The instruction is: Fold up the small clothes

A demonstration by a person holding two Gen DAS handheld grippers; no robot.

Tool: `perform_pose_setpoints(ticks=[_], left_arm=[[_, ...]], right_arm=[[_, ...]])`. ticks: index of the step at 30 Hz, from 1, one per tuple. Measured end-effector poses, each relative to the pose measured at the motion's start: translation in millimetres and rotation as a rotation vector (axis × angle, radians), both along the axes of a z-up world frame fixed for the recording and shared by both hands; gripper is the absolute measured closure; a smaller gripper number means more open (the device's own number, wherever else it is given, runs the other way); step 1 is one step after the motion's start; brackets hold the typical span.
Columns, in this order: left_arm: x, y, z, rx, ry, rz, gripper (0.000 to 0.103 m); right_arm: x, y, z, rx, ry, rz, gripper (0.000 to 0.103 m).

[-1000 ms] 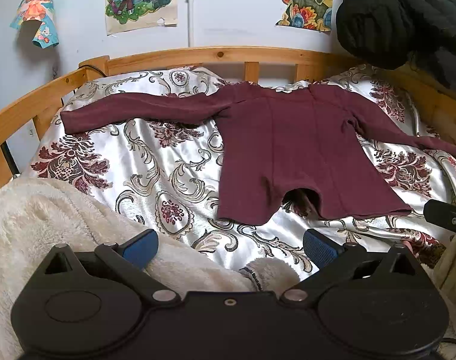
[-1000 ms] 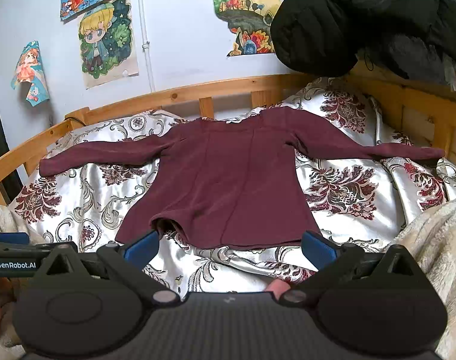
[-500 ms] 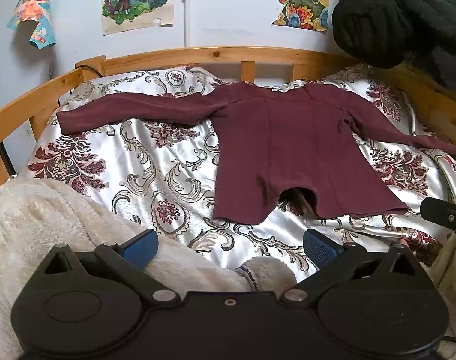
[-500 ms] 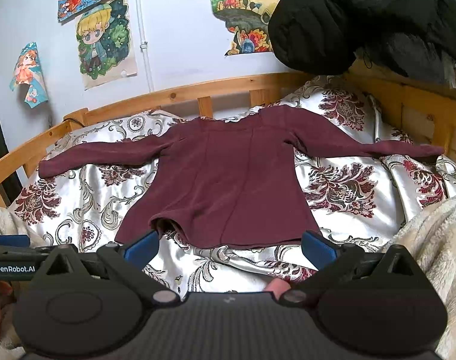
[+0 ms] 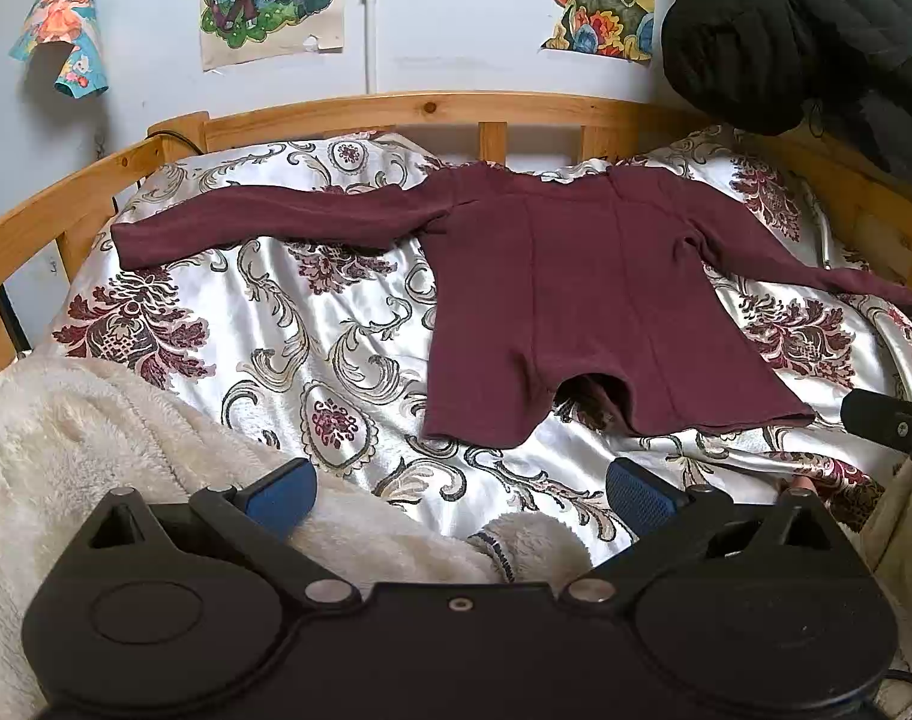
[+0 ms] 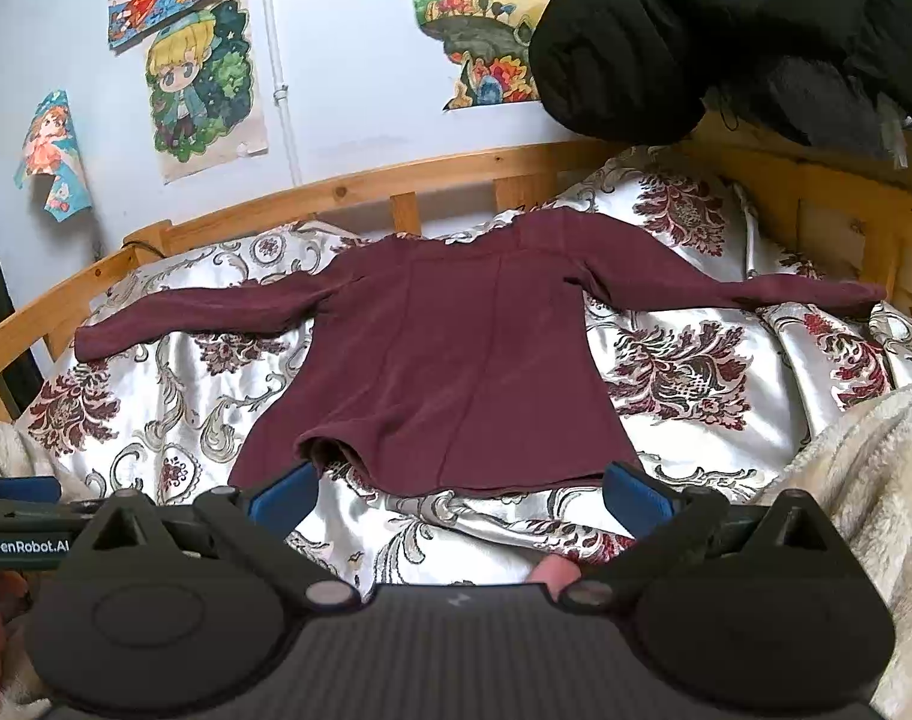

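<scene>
On the patterned bedspread (image 5: 288, 324) my maroon top (image 6: 456, 372) lies spread flat, unfolded, while both my left tongs (image 5: 459, 489) and right tongs (image 6: 456, 495) hover spread and empty, every fold yet to do.

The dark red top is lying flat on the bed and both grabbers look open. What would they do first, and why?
Probably move the left gripper out to the long left sleeve and pinch its cuff. The maroon top lies spread flat with both sleeves out, and both grippers are open and empty.

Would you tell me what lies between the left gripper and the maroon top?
In the left wrist view, a cream fleece blanket and bare patterned bedspread separate the left gripper from the maroon top.
</scene>
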State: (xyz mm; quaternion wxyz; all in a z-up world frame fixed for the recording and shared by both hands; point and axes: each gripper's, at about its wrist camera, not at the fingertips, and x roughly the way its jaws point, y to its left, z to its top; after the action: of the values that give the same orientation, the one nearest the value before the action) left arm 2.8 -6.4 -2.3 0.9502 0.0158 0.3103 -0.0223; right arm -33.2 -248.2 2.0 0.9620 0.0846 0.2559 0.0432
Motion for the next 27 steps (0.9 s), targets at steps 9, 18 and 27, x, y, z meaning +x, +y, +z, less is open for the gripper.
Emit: perform_pose_setpoints(ticks=[9, 18, 27], left_arm=[[-3.0, 2.4, 1.5, -0.006, -0.007, -0.003, 0.001], [-7.0, 0.3, 7.2, -0.011, -0.019, -0.008, 0.001], [-10.4, 0.1, 10.5, -0.017, -0.033, -0.006, 0.001]], right_arm=[[-1.4, -1.5, 0.3, 0.011, 0.005, -0.005, 0.0], [-5.3, -6.9, 3.7, 0.044, -0.013, -0.022, 0.0], [-9.3, -7.6, 7.6, 0.052, -0.035, -0.015, 0.0]])
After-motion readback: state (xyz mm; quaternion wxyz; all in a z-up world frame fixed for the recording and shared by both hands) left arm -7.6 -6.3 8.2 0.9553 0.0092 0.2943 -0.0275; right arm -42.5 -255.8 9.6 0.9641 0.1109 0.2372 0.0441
